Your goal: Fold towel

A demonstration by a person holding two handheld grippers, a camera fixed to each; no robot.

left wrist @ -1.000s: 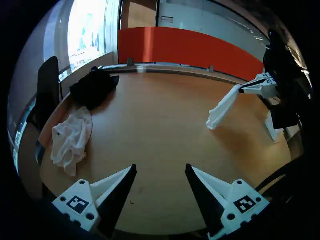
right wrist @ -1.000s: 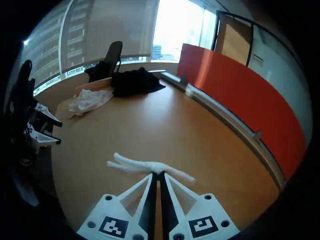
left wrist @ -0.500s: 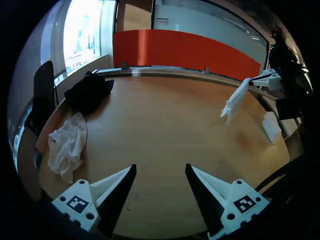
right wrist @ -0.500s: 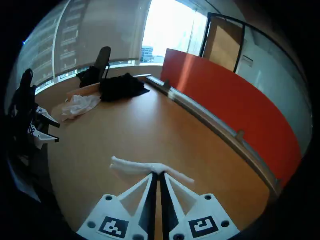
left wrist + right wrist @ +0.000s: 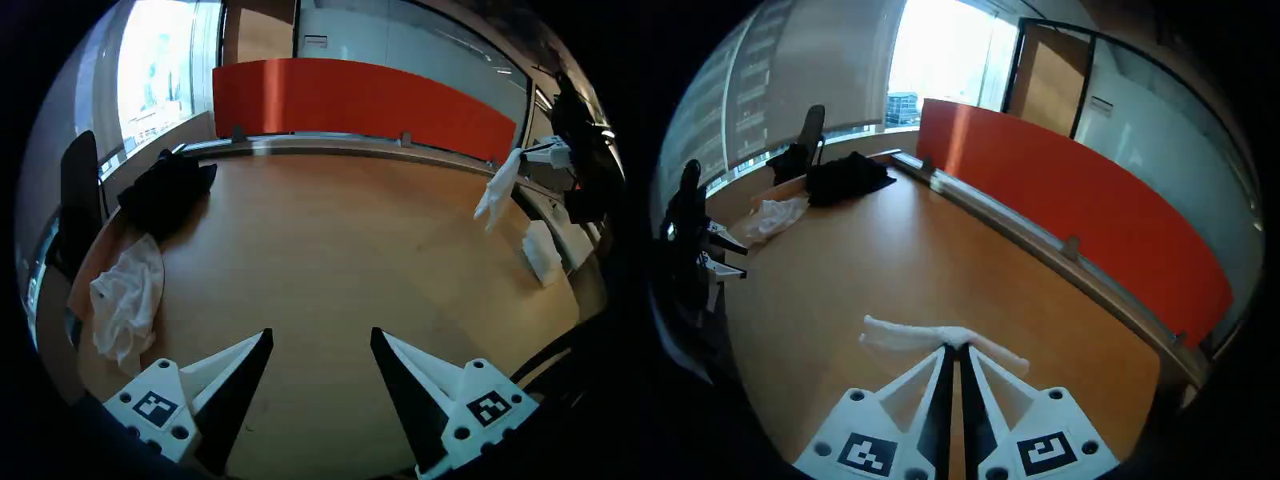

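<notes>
Right gripper (image 5: 956, 350): its fingers are pressed together, and the towel is pinched between their tips.
Towel (image 5: 938, 336): it is held right at the fingertips of the right gripper and is seen as a thin, twisted white strip spreading to both sides of them. In the left gripper view it hangs limp from that gripper, lifted above the surface near its far right edge.
Left gripper (image 5: 320, 332): its fingers are spread wide and nothing is held between them. It is kept over the near edge of the surface, well apart from the towel.
Surface (image 5: 336, 240): a broad wooden top, bare in the middle between the two grippers.
White cloth (image 5: 124, 300): a crumpled heap lies at the left edge of the surface, near the left gripper.
Black garment (image 5: 164, 192): it is bunched just beyond the white cloth, by the window.
Folded cloth (image 5: 542, 252): a small white piece lies at the right edge of the surface, below the hanging towel.
Orange panel (image 5: 360, 100): it stands along the far edge of the surface.
</notes>
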